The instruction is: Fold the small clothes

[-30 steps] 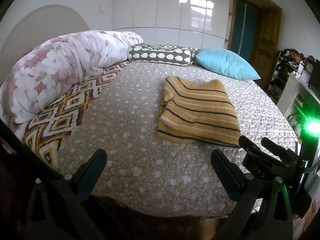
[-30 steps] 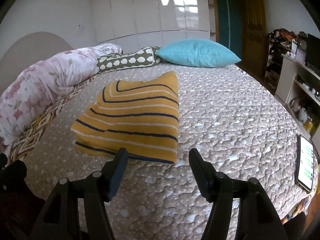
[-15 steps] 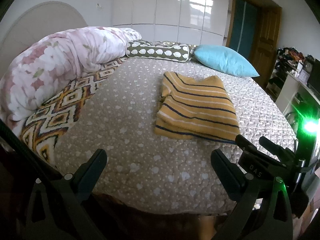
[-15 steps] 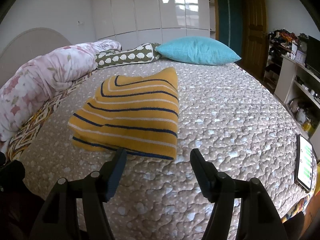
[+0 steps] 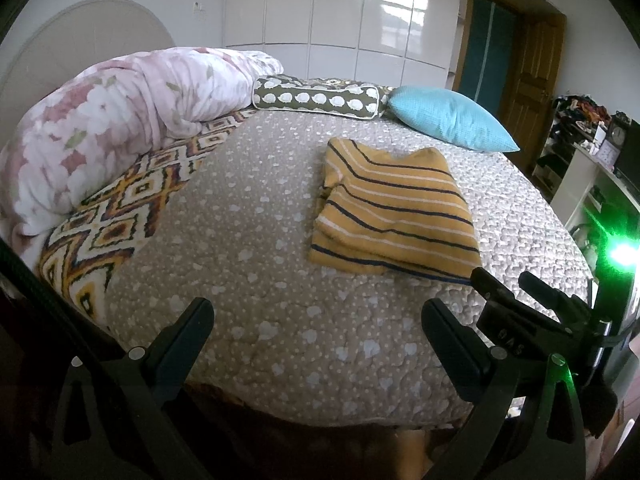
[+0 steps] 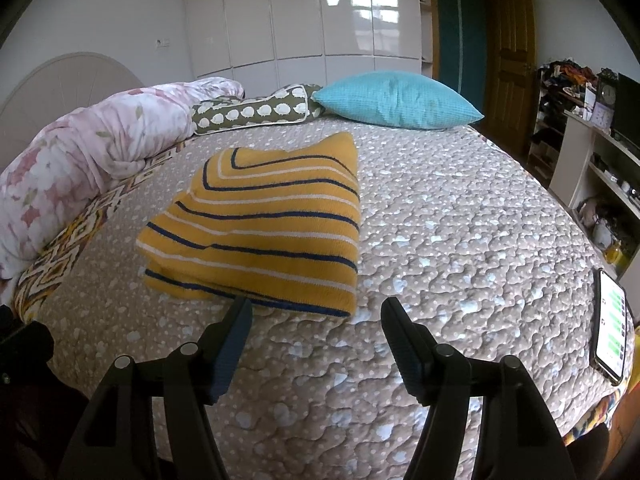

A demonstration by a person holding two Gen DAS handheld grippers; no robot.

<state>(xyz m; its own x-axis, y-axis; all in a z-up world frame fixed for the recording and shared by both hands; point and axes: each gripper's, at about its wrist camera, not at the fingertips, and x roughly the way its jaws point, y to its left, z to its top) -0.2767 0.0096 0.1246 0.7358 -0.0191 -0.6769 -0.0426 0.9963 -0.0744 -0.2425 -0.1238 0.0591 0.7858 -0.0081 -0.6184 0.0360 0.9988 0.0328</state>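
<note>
**Both grippers empty above the bed, sweater folded in front of them**

The left gripper (image 5: pixel 318 322) hangs over the near edge of the bed (image 5: pixel 248 280), its jaws spread wide with nothing between them. The right gripper (image 6: pixel 316 320) is just as wide and empty; its left fingertip (image 6: pixel 240 312) sits close to the near hem of the sweater (image 6: pixel 260 224), though I cannot tell if it touches.

The only thing that holds anything here is the shelf unit (image 6: pixel 580 168) against the right wall, with small jars and odds and ends on its boards, too small to name.

The sweater lies in the middle of the quilted bedcover, mustard yellow with thin navy and white stripes. It is folded into a thick, roughly square stack, layers showing along its left edge.

Farther off, a flowered duvet (image 5: pixel 108 132) is bunched along the left side, a patterned bolster (image 5: pixel 320 98) and a blue pillow (image 5: pixel 448 122) lie at the head, and a lit phone (image 6: pixel 610 328) rests on the right edge.
</note>
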